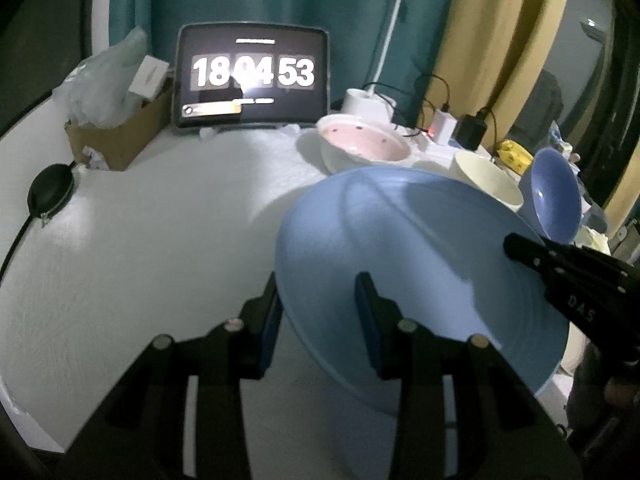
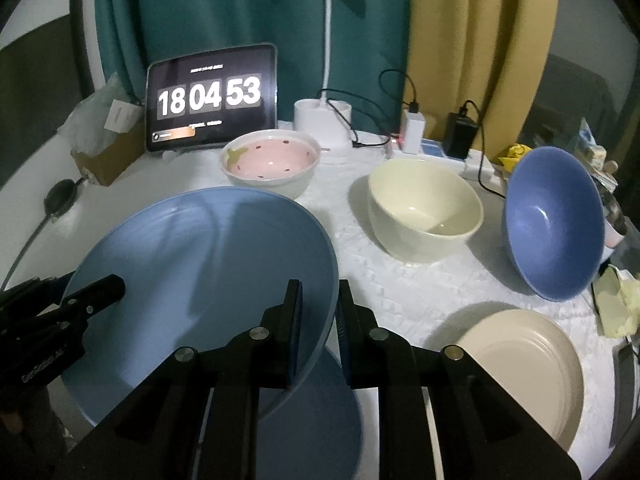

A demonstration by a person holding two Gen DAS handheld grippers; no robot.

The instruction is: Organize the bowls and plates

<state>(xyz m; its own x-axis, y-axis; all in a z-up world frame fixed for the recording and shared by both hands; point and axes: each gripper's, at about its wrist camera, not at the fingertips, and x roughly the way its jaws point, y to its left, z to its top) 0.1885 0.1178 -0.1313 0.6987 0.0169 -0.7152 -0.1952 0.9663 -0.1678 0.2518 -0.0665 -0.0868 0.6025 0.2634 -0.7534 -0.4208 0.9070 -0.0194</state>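
Both grippers hold a large light blue plate (image 1: 400,240) off the white table, tilted. My left gripper (image 1: 316,312) is shut on the plate's near-left rim, one finger under it and one on top. My right gripper (image 2: 318,320) is shut on the right rim of the same plate (image 2: 208,264). A darker blue plate (image 2: 320,420) lies on the table below it. A pink bowl (image 2: 272,160), a cream bowl (image 2: 424,208) and a blue bowl (image 2: 556,224) leaning on its side stand behind. A beige plate (image 2: 520,360) lies at the front right.
At the back stand a tablet showing a clock (image 2: 212,96), a white lamp base (image 2: 322,116), chargers with cables (image 2: 460,132) and a cardboard box (image 1: 116,140) with bags. A black round device (image 1: 50,192) lies at the left. Clutter lines the right edge.
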